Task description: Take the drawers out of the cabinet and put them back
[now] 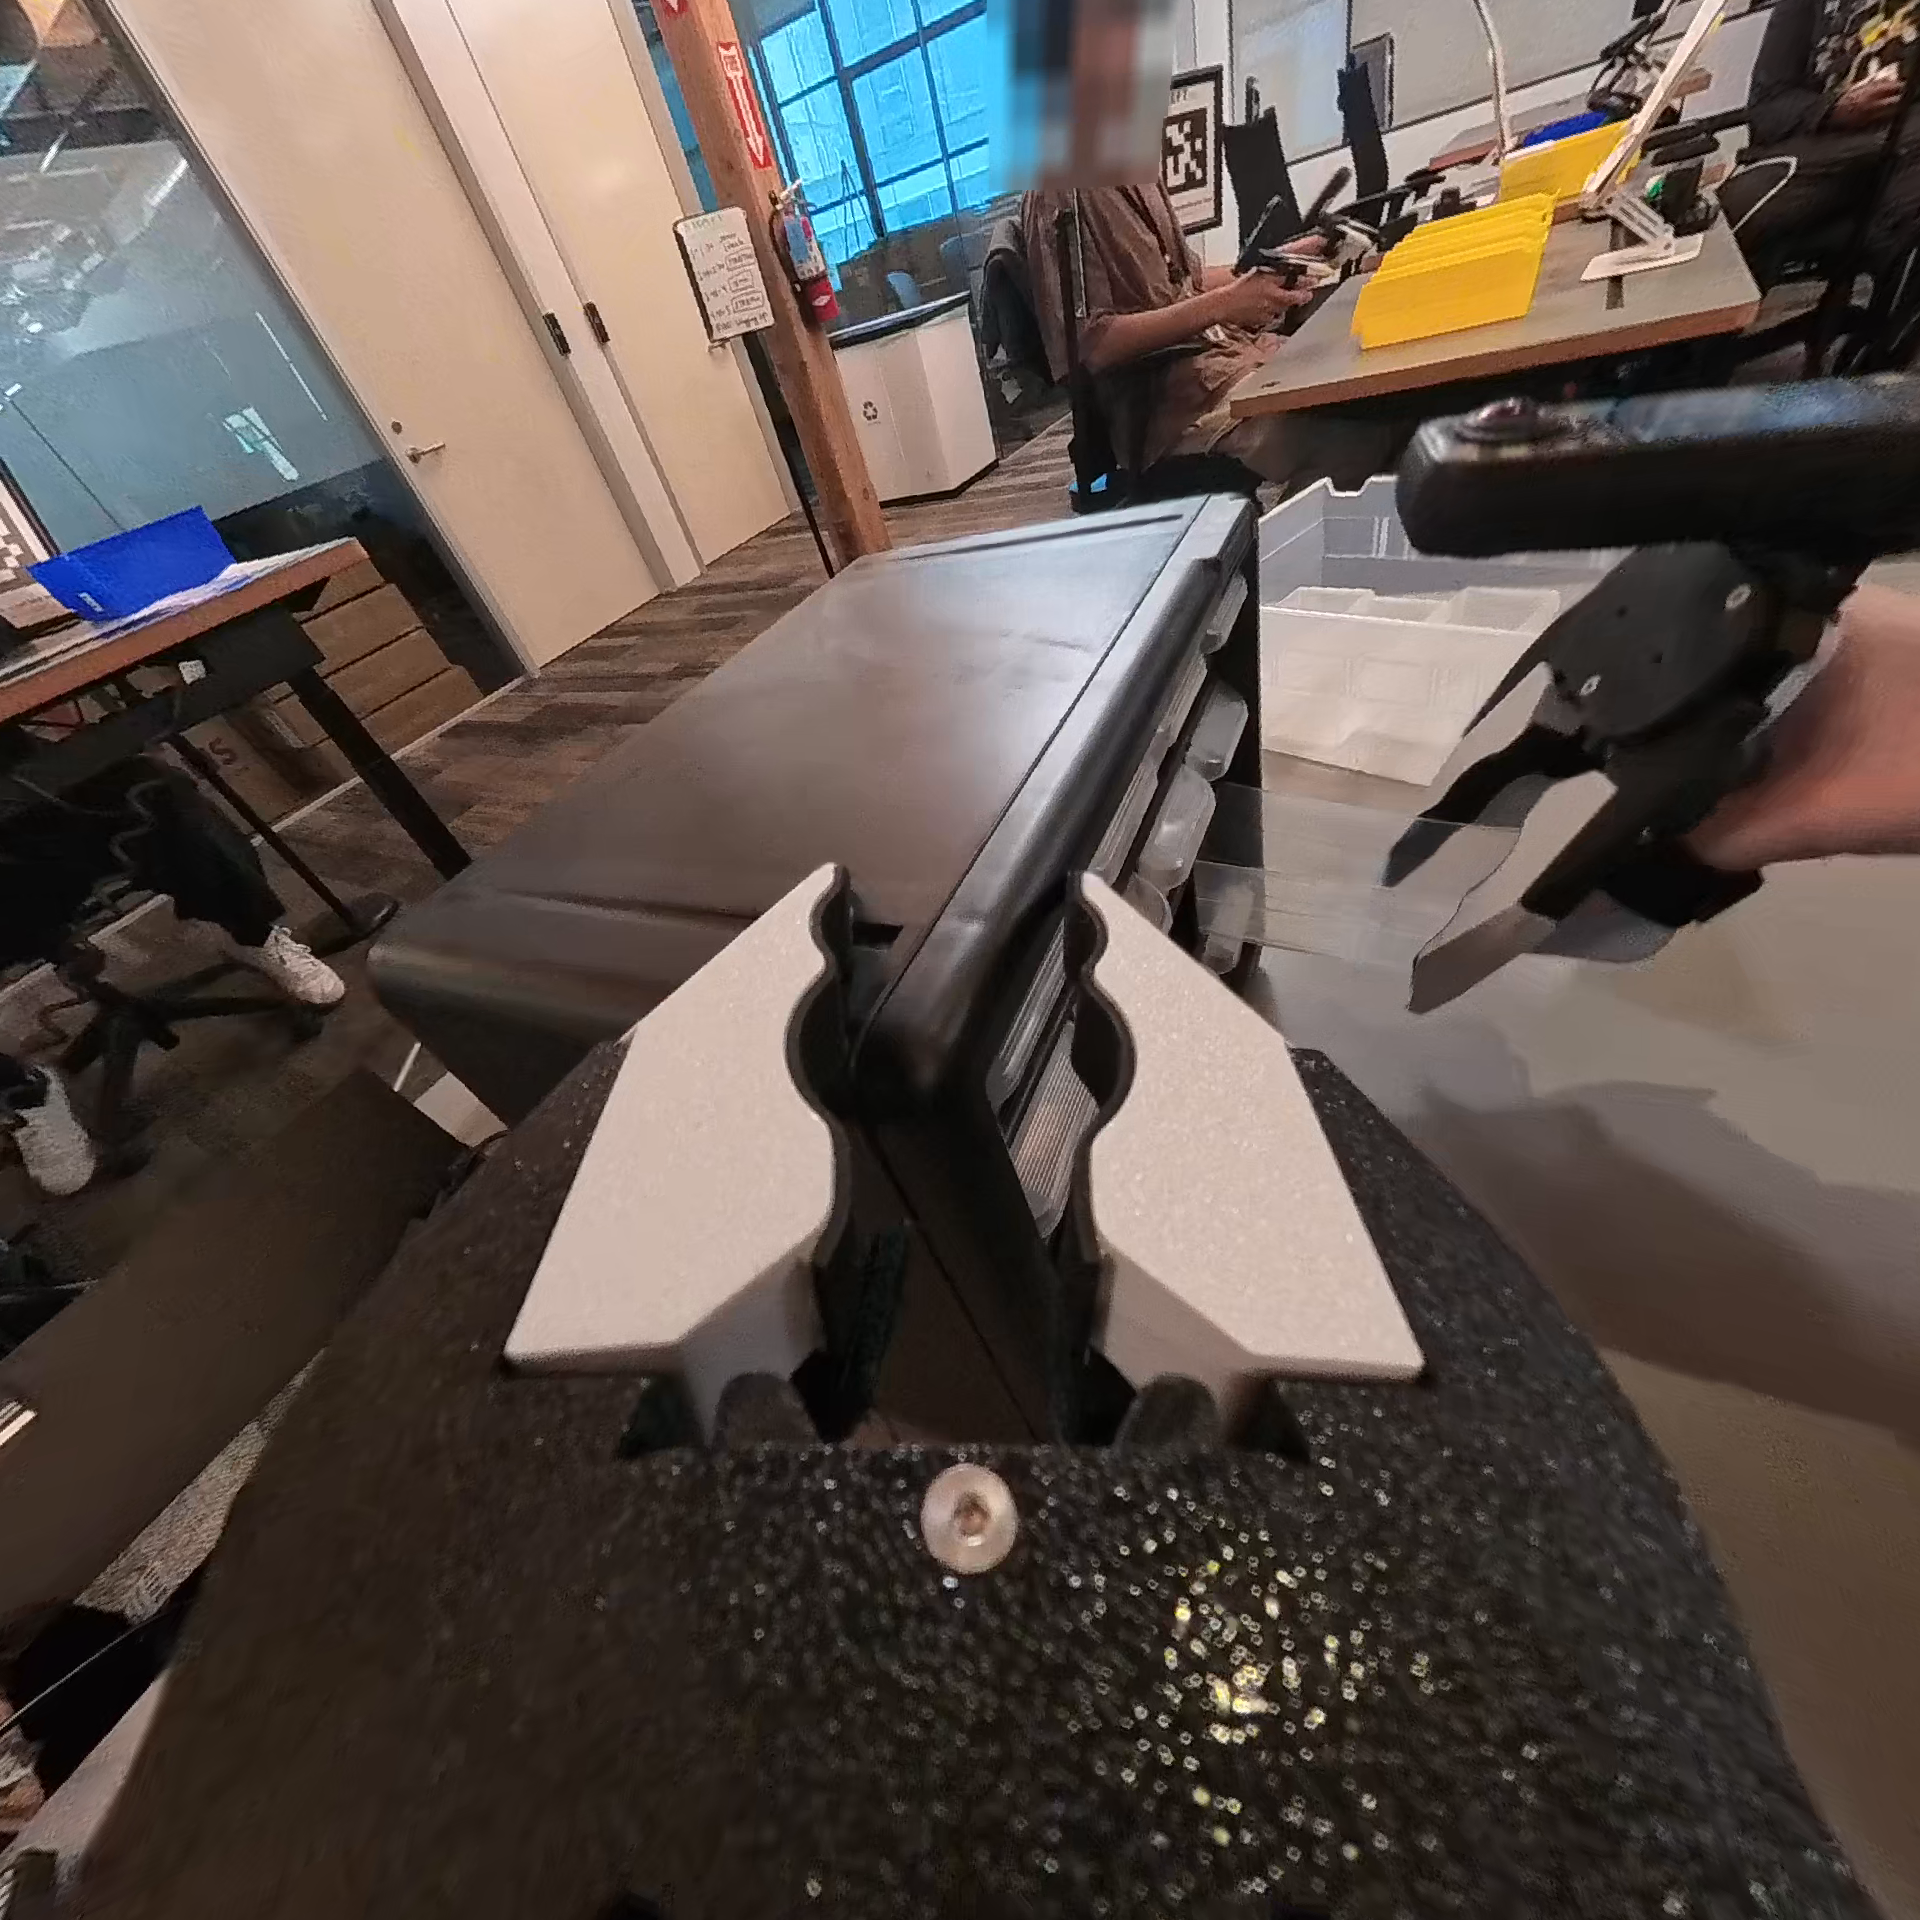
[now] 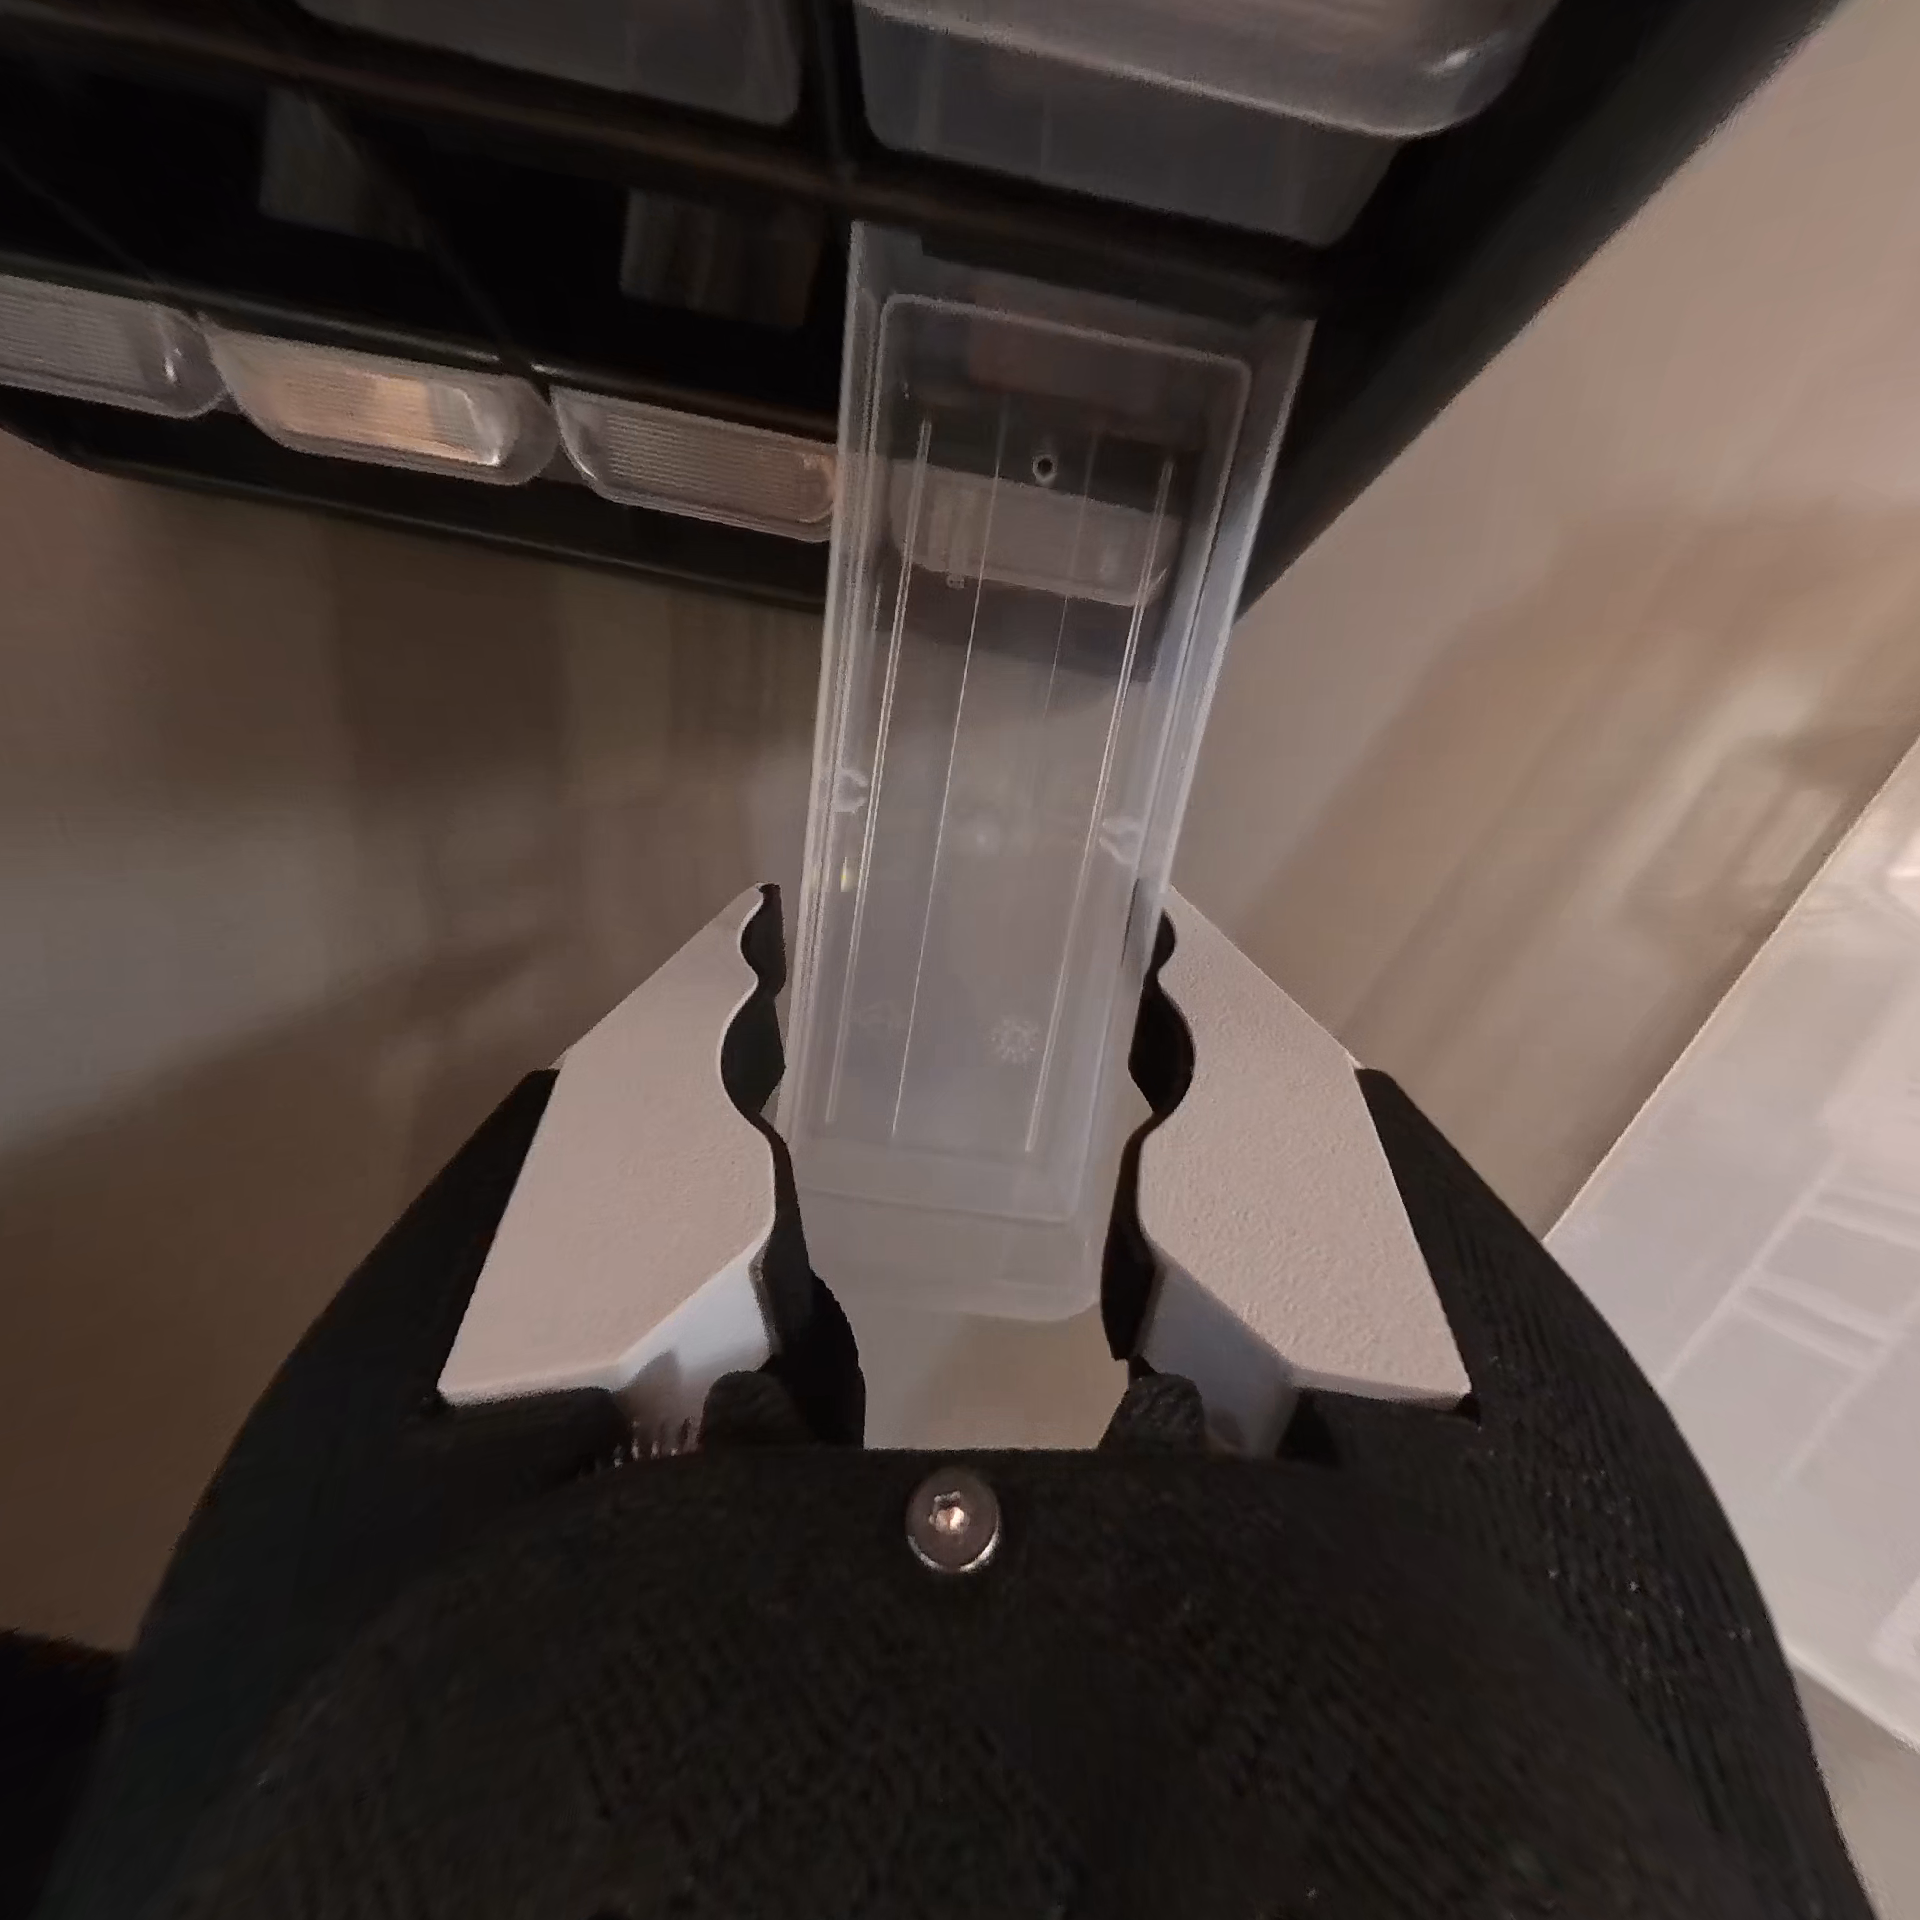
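The black cabinet (image 1: 883,675) stands on the table with rows of clear drawers in its front. My left gripper (image 1: 956,925) clamps the cabinet's near top front edge, one finger on the top and one on the front face. My right gripper (image 2: 964,904) is shut on a clear empty drawer (image 2: 987,779) and grips its two long sides near its front end. The drawer is pulled far out of a slot at the right end of the cabinet (image 2: 1403,364), with its back end still at the opening. In the left wrist view the right gripper (image 1: 1455,914) holds this drawer (image 1: 1299,883) beside the cabinet front.
Other clear drawers (image 2: 384,416) sit closed in the cabinet. A white compartment bin (image 1: 1392,665) stands on the table right of the cabinet and also shows in the right wrist view (image 2: 1766,1247). A person (image 1: 1143,312) sits at a far table with yellow bins (image 1: 1455,270).
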Tool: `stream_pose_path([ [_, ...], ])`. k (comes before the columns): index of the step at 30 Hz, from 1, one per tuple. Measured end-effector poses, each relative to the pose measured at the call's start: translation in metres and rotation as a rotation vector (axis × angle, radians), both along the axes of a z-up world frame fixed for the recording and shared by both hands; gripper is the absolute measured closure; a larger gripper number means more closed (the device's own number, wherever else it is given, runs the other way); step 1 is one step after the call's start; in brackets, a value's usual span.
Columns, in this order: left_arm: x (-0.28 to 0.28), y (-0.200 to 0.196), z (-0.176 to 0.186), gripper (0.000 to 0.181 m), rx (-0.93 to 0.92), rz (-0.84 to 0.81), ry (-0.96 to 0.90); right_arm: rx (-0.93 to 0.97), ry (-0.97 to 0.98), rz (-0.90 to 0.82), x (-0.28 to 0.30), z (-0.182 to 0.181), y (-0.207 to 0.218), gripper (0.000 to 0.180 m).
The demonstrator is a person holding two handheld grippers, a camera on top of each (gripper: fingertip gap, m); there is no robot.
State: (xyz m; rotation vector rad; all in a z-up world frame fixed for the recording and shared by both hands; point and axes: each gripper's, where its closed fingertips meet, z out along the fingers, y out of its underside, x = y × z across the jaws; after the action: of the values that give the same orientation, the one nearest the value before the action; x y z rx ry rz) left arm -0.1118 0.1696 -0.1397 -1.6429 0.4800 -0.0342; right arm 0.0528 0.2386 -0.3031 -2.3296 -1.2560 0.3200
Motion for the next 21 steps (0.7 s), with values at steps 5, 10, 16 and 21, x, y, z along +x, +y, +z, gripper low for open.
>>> stream_pose_path([
  [5, 0.001, 0.003, 0.000, 0.144, -0.002, 0.019, 0.022, -0.055, 0.006, -0.028, 0.006, 0.018, 0.003, 0.118],
  [10, 0.001, 0.003, 0.000, 0.144, -0.002, 0.021, 0.025, -0.004, 0.064, -0.037, 0.008, 0.041, 0.010, 0.121],
  [16, 0.001, 0.004, 0.000, 0.144, -0.005, 0.028, 0.032, 0.065, 0.078, -0.001, 0.008, 0.028, 0.000, 0.121],
  [21, 0.001, 0.004, 0.000, 0.144, -0.003, 0.031, 0.036, 0.123, 0.095, 0.063, 0.022, 0.028, -0.018, 0.121],
])
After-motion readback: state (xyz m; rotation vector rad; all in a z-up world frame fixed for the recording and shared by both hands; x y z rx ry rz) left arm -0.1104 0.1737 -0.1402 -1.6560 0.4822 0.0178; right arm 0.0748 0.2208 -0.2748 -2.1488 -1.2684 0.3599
